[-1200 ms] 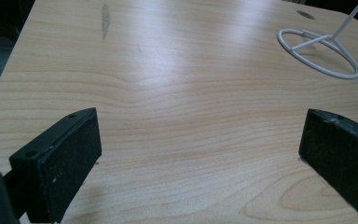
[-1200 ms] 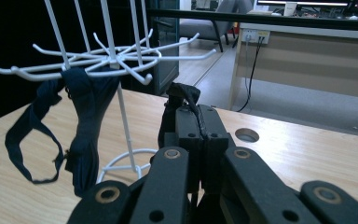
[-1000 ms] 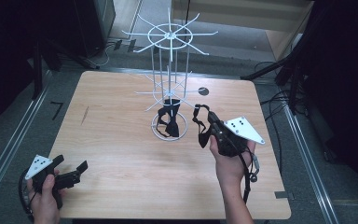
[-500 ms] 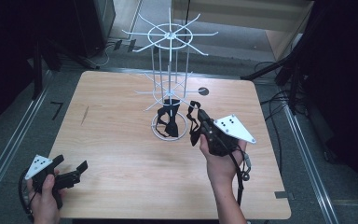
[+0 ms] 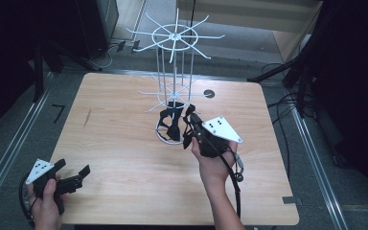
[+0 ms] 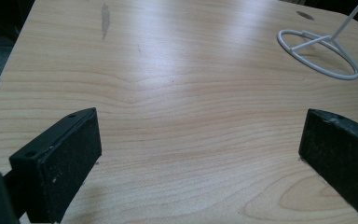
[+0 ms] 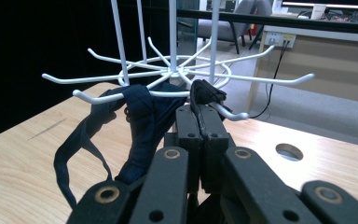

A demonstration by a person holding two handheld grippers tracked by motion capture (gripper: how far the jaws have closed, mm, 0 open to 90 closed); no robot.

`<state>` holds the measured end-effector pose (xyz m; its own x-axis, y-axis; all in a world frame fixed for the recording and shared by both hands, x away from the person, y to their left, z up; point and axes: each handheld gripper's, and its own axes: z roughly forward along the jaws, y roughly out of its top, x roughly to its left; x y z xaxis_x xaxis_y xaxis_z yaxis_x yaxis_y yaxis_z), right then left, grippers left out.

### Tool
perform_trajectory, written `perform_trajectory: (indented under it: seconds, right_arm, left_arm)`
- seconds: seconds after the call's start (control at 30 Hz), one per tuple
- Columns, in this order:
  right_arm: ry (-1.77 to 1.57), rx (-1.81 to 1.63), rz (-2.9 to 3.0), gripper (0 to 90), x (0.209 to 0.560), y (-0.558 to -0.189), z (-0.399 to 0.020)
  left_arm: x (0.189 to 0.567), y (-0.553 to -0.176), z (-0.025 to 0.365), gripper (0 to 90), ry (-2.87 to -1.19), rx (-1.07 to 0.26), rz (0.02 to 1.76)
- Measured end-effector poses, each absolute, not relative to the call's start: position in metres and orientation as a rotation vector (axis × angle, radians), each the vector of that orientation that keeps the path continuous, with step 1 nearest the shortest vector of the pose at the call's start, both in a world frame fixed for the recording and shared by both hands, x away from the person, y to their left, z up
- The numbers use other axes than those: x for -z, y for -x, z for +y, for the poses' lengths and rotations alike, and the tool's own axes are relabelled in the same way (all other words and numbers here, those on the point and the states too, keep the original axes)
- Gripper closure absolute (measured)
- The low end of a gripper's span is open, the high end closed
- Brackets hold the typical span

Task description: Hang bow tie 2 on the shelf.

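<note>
A white wire hook rack point(image 5: 174, 36) stands mid-table on a ring base point(image 6: 318, 68). A black bow tie point(image 5: 169, 122) hangs from a hook of its lower tier point(image 7: 172, 72); in the right gripper view that bow tie point(image 7: 142, 114) dangles with its strap looping down to the left. My right gripper point(image 5: 190, 117) is right beside the rack, shut on a black fabric strap point(image 7: 204, 92) whose top sits against a hook tip. My left gripper point(image 5: 73, 167) rests low at the table's front left corner, open with nothing between its pads point(image 6: 70, 158).
The wooden table point(image 5: 120, 143) has a round cable hole point(image 5: 209, 93) behind the rack and a dark scuff point(image 6: 105, 16) at the far left. Black equipment and cables surround the table on the floor. The rack's upper hooks point(image 5: 139, 32) spread wide overhead.
My right gripper has moved left and forward with the black strap, from beside the rack to its lower hooks. The left gripper has stayed put.
</note>
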<state>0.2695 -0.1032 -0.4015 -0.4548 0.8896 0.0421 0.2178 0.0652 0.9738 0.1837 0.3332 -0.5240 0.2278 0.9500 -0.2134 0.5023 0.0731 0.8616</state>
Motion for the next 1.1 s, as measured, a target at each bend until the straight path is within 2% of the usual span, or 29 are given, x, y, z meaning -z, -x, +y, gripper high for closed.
perform_trajectory:
  seconds: [0.4,0.43,0.47,0.5,0.53,0.57,0.6,0.63,0.67,0.77,1.0,1.03,1.1]
  right_arm:
    - [-1.14,-1.4,1.803,88.6,0.416,-0.287,-0.092]
    - [-1.142,-1.399,1.804,82.0,0.417,-0.288,-0.093]
    - [-1.142,-1.399,1.804,82.0,0.417,-0.288,-0.093]
    - [-1.141,-1.421,1.811,72.3,0.418,-0.288,-0.095]
    - [-1.141,-1.421,1.811,72.3,0.418,-0.288,-0.095]
    - [-1.14,-1.432,1.816,62.1,0.419,-0.287,-0.097]
    - [-1.14,-1.432,1.816,62.1,0.419,-0.287,-0.097]
    - [-1.143,-1.437,1.824,54.9,0.421,-0.287,-0.1]
    - [-1.143,-1.437,1.824,54.9,0.421,-0.287,-0.1]
    - [-1.153,-1.447,1.827,46.3,0.427,-0.284,-0.11]
    - [-1.148,-1.454,1.826,36.2,0.434,-0.278,-0.128]
    - [-1.145,-1.454,1.829,30.8,0.437,-0.276,-0.133]
    - [-1.14,-1.453,1.831,28.8,0.439,-0.275,-0.136]
  left_arm:
    - [0.524,-0.184,0.333,0.0,-1.56,-0.599,1.407]
    - [0.524,-0.184,0.333,0.0,-1.559,-0.598,1.407]
    - [0.524,-0.184,0.333,0.0,-1.559,-0.598,1.407]
    - [0.524,-0.184,0.333,0.0,-1.559,-0.598,1.408]
    - [0.524,-0.184,0.333,0.0,-1.559,-0.598,1.408]
    - [0.524,-0.184,0.333,0.0,-1.563,-0.599,1.406]
    - [0.524,-0.184,0.333,0.0,-1.563,-0.599,1.406]
    - [0.524,-0.184,0.333,0.0,-1.565,-0.601,1.406]
    - [0.524,-0.184,0.333,0.0,-1.565,-0.601,1.406]
    - [0.524,-0.184,0.333,0.0,-1.563,-0.603,1.407]
    - [0.524,-0.184,0.333,0.0,-1.562,-0.6,1.408]
    - [0.524,-0.184,0.333,0.0,-1.564,-0.602,1.41]
    - [0.524,-0.184,0.333,0.0,-1.565,-0.603,1.409]
